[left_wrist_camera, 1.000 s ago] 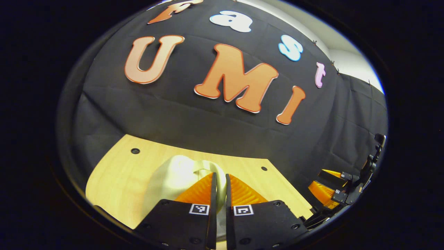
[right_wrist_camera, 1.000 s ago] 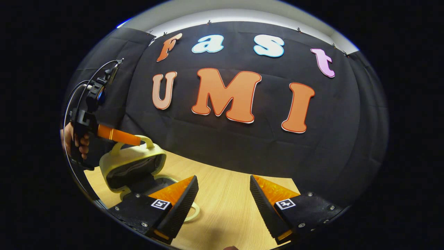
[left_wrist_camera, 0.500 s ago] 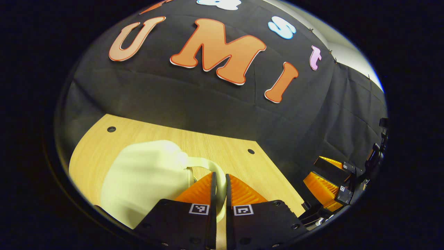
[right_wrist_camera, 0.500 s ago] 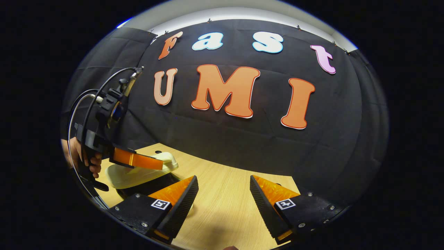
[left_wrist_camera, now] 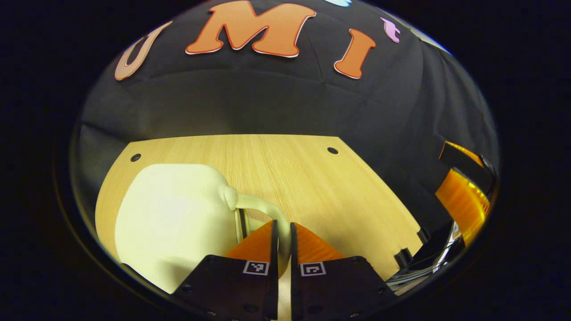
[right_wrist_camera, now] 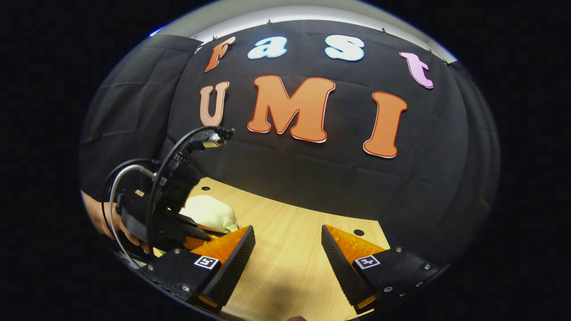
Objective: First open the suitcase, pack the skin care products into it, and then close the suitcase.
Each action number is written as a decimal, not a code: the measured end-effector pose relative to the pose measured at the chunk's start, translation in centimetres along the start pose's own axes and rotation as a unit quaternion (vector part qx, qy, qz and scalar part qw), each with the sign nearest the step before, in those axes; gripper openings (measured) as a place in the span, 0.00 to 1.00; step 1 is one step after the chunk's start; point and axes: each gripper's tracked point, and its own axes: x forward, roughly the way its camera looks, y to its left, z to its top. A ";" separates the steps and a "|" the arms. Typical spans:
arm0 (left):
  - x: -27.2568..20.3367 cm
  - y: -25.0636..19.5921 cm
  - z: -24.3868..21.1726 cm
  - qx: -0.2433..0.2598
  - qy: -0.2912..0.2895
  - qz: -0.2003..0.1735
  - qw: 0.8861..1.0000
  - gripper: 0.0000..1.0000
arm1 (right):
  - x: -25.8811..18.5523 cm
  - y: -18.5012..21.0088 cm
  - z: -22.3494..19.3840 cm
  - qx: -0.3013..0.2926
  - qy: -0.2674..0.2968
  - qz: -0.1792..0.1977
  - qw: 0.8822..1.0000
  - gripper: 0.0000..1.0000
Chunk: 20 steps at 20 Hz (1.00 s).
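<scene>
A small cream suitcase [left_wrist_camera: 171, 218] lies flat and closed on the wooden table [left_wrist_camera: 308, 178] at the lower left of the left gripper view. Its curved handle [left_wrist_camera: 267, 209] runs between the fingers of my left gripper [left_wrist_camera: 282, 240], which is shut on it. The right gripper view has the same suitcase [right_wrist_camera: 209, 213] at the left, partly behind the left gripper [right_wrist_camera: 178, 223] and the hand [right_wrist_camera: 105, 220] holding it. My right gripper [right_wrist_camera: 287, 249] hangs open over bare table with nothing between its fingers. The right gripper's fingers [left_wrist_camera: 461, 196] also appear at the right edge of the left gripper view.
The table [right_wrist_camera: 294, 240] has small round holes [left_wrist_camera: 332, 150] near its back corners and ends at the black cloth wall. Cables [right_wrist_camera: 134, 178] loop from the left gripper's body.
The left gripper has brought the suitcase lid down by its handle: the case stood open a second ago and now lies closed. The right gripper has stayed open in place.
</scene>
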 end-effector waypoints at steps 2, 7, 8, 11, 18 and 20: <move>0.2 -0.5 -1.0 -0.007 0.015 -0.007 1.000 0.18 | -0.1 -0.2 -0.2 0.005 0.001 -0.003 1.000 0.95; -1.4 -0.4 1.8 0.013 -0.030 0.001 0.999 0.38 | 0.0 -0.6 -0.3 0.010 0.002 -0.012 1.000 0.95; -1.6 -0.4 2.2 0.014 -0.036 0.004 0.999 0.58 | 0.2 -0.5 -0.2 0.011 0.001 -0.014 1.000 0.95; -3.4 0.2 3.4 0.022 -0.062 0.025 0.998 0.54 | 0.5 -0.4 0.3 0.010 -0.004 -0.016 1.000 0.95; -9.7 2.0 9.4 0.018 -0.179 0.086 0.980 0.94 | 1.5 0.4 4.8 0.011 -0.060 -0.025 0.998 0.95; -11.7 3.0 11.0 0.014 -0.214 0.104 0.971 0.94 | 1.8 1.1 5.9 0.005 -0.074 -0.015 0.997 0.95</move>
